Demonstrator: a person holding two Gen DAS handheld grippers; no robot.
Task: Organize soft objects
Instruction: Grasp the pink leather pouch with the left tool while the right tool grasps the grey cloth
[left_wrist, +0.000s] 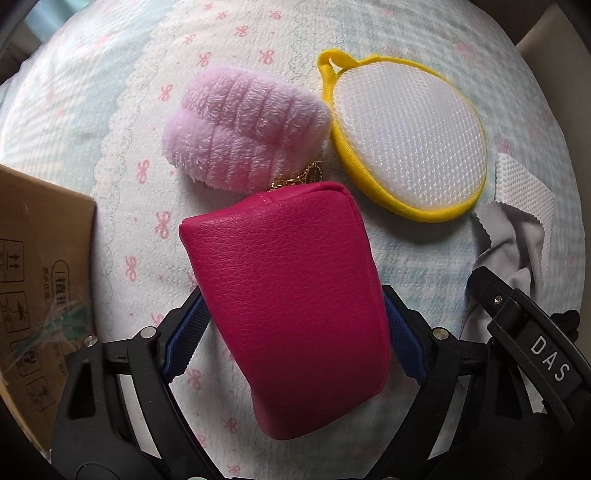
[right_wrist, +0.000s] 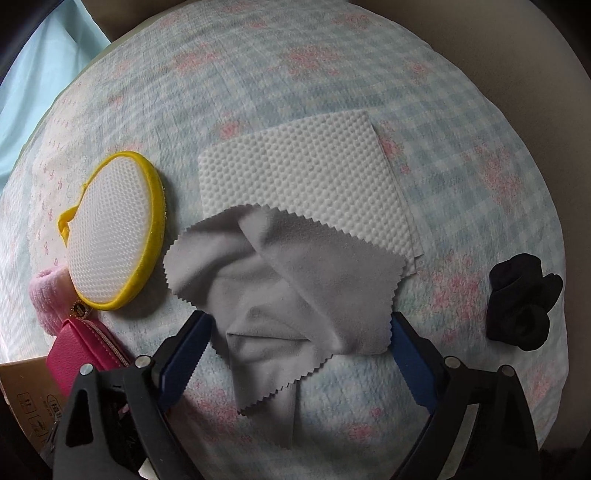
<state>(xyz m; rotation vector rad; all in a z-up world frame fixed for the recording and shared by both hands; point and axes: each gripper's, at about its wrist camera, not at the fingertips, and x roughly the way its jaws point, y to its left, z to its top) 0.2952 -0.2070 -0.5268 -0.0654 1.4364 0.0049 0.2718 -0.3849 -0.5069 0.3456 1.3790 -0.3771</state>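
Note:
A magenta leather pouch (left_wrist: 288, 299) lies between the blue pads of my left gripper (left_wrist: 293, 325); the jaws stand wide and touch its sides, so it is held. Beyond it lie a fluffy pink cloth (left_wrist: 243, 129) and a yellow-rimmed white mesh sponge (left_wrist: 406, 147). My right gripper (right_wrist: 299, 339) is open, its fingers either side of a crumpled grey cloth (right_wrist: 280, 295) that lies on the bed. A white dotted cloth (right_wrist: 306, 173) lies partly under the grey one. The sponge (right_wrist: 110, 229), the pouch (right_wrist: 77, 354) and the pink cloth (right_wrist: 46, 291) show at the right wrist view's left.
Everything lies on a quilted bedspread (left_wrist: 147, 229) with pink bows. A cardboard box (left_wrist: 37, 288) stands at the left, also in the right wrist view (right_wrist: 26, 391). A black rolled sock (right_wrist: 521, 306) lies at the right. The right gripper's body (left_wrist: 528, 332) shows in the left wrist view.

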